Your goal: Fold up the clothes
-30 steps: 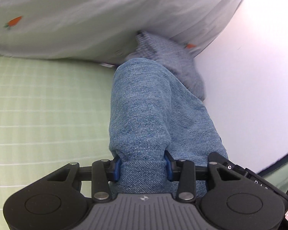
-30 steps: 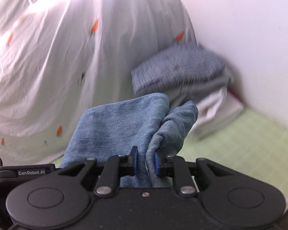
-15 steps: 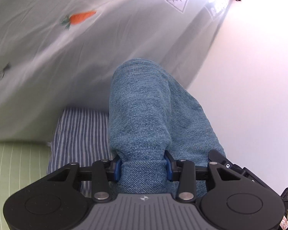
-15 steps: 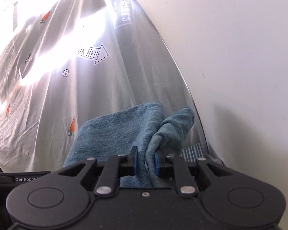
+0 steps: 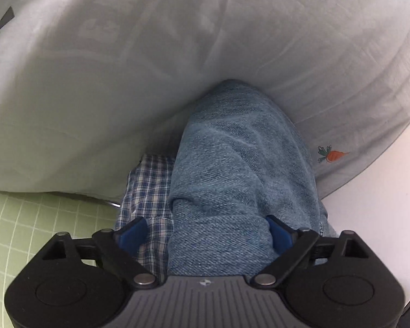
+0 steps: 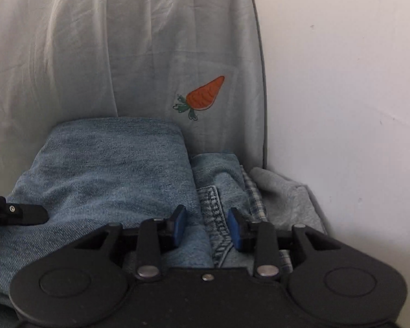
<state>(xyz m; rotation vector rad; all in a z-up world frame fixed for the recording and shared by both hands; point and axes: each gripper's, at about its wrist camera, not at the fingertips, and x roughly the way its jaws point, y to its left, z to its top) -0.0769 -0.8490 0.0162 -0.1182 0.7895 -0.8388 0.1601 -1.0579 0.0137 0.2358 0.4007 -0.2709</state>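
Note:
The folded blue jeans lie on top of a blue checked garment, pushed against the pale sheet. My left gripper is open, its blue pads apart, with the jeans lying loose between them. In the right wrist view the jeans rest on the same checked garment and a grey garment. My right gripper is open over the jeans' stitched seam, not clamping it. The left gripper's tip shows at the left edge.
A pale sheet with carrot prints hangs behind the stack; it also shows in the left wrist view. A white wall closes the right side. A green gridded mat lies at the lower left.
Both grippers moved down and forward with the jeans to the stack by the sheet, then opened and let the jeans go onto the checked garment.

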